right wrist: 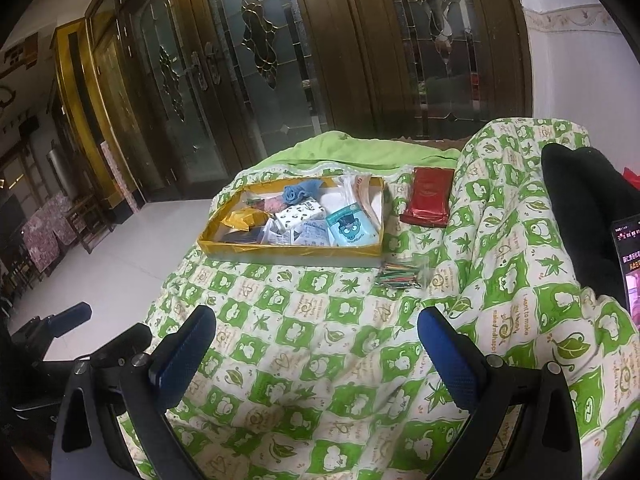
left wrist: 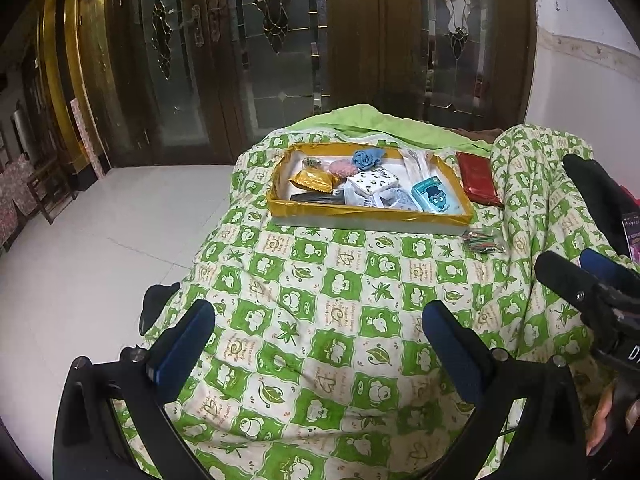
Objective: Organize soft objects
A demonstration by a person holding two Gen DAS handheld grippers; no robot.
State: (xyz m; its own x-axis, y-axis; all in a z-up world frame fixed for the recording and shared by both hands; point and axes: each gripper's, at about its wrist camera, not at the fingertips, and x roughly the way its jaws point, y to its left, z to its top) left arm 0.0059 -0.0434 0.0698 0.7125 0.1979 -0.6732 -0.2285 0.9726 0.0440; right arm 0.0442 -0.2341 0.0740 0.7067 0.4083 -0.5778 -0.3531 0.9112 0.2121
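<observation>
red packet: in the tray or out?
Out. The red packet lies on the quilt right of the tray, beyond its rim; both views agree.

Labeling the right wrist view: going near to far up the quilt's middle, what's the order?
Right tongs → bundle of coloured sticks → yellow tray → red packet → green quilt edge → glass-panelled doors.

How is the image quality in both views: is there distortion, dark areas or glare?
Left wrist view: strong fisheye bending of the doors, black vignette corners, dim room. Right wrist view: same bending, a glowing phone screen at the right edge; the yellow tray stays sharp.
</observation>
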